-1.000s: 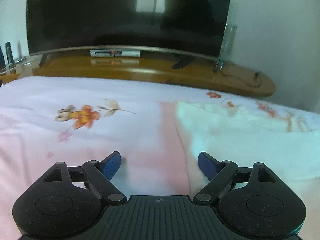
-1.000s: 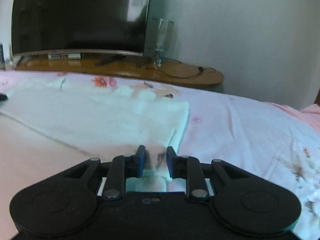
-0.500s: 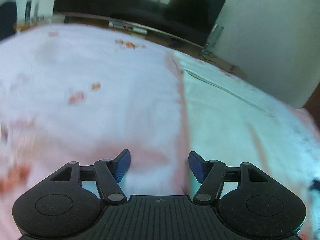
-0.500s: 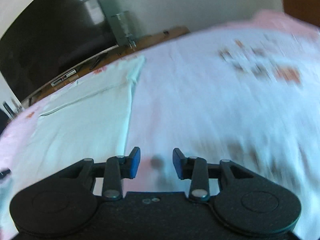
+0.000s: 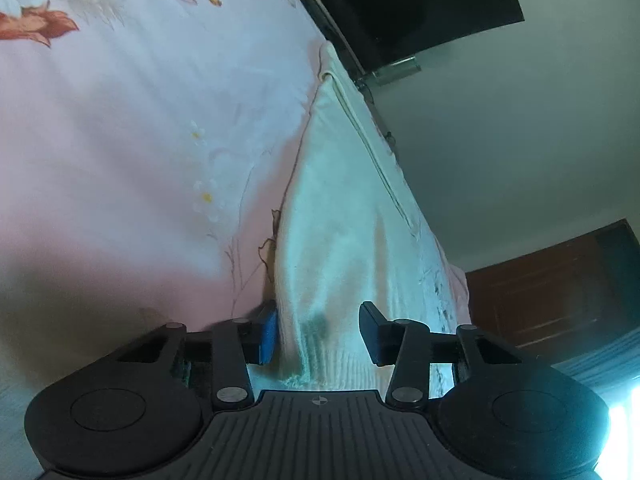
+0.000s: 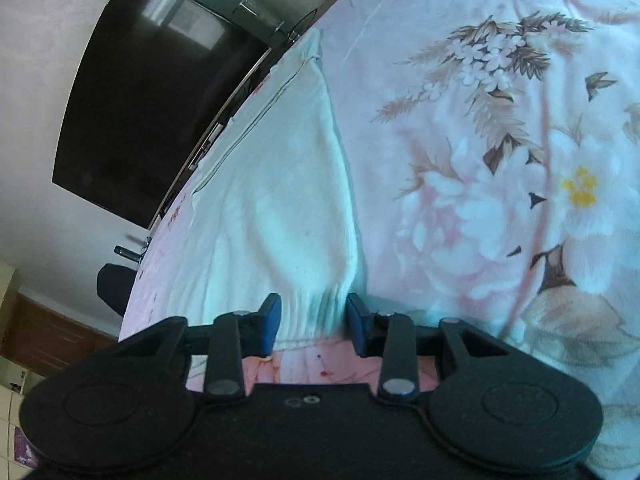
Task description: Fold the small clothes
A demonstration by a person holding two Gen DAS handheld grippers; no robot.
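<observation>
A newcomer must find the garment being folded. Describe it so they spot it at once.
Start at the bed, covered by a pink floral bedsheet in front of a big dark television. On the sheet lies one pale white knitted garment, its ribbed hem between the fingers of the left gripper and right gripper. It is the only plain, unprinted cloth there.

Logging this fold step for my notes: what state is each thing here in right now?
White knit garment: spread flat on the bed, ribbed hem between both claws.
Left claw: open, straddling a hem corner.
Right claw: open, straddling the other corner.
Floral bedsheet: spread out, slightly wrinkled.
TV: screen dark.
</observation>
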